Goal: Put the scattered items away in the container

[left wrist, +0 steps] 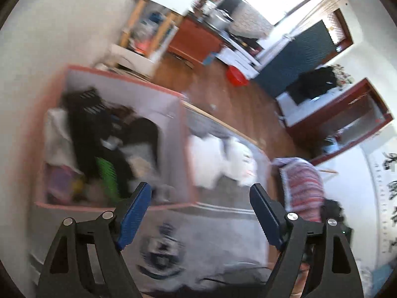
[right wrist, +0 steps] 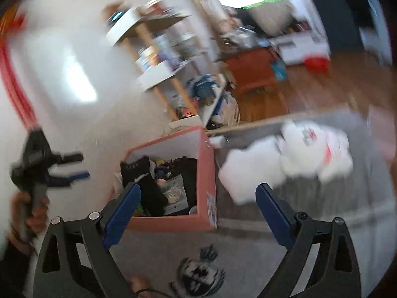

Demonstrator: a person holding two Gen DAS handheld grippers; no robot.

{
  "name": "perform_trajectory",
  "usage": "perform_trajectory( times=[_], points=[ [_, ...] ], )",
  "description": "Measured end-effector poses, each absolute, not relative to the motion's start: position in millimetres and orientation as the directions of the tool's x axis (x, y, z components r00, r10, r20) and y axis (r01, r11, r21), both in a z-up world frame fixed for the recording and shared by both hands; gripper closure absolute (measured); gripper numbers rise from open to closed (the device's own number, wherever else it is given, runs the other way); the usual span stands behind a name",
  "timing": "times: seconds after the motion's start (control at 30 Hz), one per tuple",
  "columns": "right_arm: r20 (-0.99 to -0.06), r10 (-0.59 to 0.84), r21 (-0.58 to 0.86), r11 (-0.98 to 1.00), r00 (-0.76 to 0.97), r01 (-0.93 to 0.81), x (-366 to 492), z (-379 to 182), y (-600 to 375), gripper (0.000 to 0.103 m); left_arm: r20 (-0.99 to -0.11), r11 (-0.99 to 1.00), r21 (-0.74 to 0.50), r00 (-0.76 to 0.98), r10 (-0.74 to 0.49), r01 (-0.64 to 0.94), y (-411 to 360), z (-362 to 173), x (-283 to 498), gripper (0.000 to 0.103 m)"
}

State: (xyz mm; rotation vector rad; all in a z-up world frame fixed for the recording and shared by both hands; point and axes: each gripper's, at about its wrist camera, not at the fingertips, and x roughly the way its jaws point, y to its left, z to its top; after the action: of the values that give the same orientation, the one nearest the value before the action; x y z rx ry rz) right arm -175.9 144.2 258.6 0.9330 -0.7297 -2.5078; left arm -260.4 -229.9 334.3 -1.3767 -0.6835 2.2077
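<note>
A pink cardboard box (left wrist: 183, 124) stands on a grey cover, holding black clothes (left wrist: 84, 129), a green item (left wrist: 106, 173) and other blurred bits. My left gripper (left wrist: 199, 187) is open and empty, hovering at the box's near right corner. White plastic bags (left wrist: 223, 159) lie on the cover just right of the box. In the right wrist view, my right gripper (right wrist: 198, 187) is open and empty above the box (right wrist: 206, 164), with the white bags (right wrist: 310, 149) to its right. The left gripper (right wrist: 79, 166) shows at far left, held by a hand and open.
A striped cloth (left wrist: 302, 186) lies right of the bags. The grey cover (right wrist: 248, 248) carries a printed emblem. Beyond its wooden edge are brown floor (left wrist: 235, 99), a shelf unit (right wrist: 158, 57), an orange cabinet (left wrist: 196, 42) and a red basin (left wrist: 235, 75). A white wall (left wrist: 49, 37) is at left.
</note>
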Motion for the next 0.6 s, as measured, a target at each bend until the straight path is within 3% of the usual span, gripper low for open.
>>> perform_trajectory(
  times=[0.07,0.2,0.27,0.47,0.6],
  points=[
    [-0.432,-0.543,0.710,-0.697,-0.720,0.099,-163.9,241.6,181.5,0.008,-0.651,-0.733,-0.670,-0.385,0.654,-0.113,-206.6,340.2,-250.2,0.021],
    [-0.268,-0.594,0.903,-0.429,-0.759,0.017,-140.4,200.1,241.5,0.008,-0.538,-0.602,-0.791,-0.344,0.769,-0.109,-144.4,328.1,-219.5,0.000],
    [-0.200,-0.598,0.954,-0.300,-0.776,-0.015,-135.1,177.5,261.2,0.008,-0.517,-0.565,-0.821,-0.315,0.796,-0.080,-112.6,305.5,-211.2,0.000],
    [-0.074,-0.551,0.994,0.031,-0.831,-0.109,-149.5,108.7,305.0,0.007,-0.565,-0.562,-0.824,-0.195,0.801,0.079,-25.3,194.4,-226.1,0.001],
    [-0.114,-0.489,0.974,0.117,-0.865,-0.195,-182.7,71.3,326.5,0.001,-0.610,-0.583,-0.792,-0.226,0.759,0.180,1.3,137.3,-255.6,0.001]
  ],
)
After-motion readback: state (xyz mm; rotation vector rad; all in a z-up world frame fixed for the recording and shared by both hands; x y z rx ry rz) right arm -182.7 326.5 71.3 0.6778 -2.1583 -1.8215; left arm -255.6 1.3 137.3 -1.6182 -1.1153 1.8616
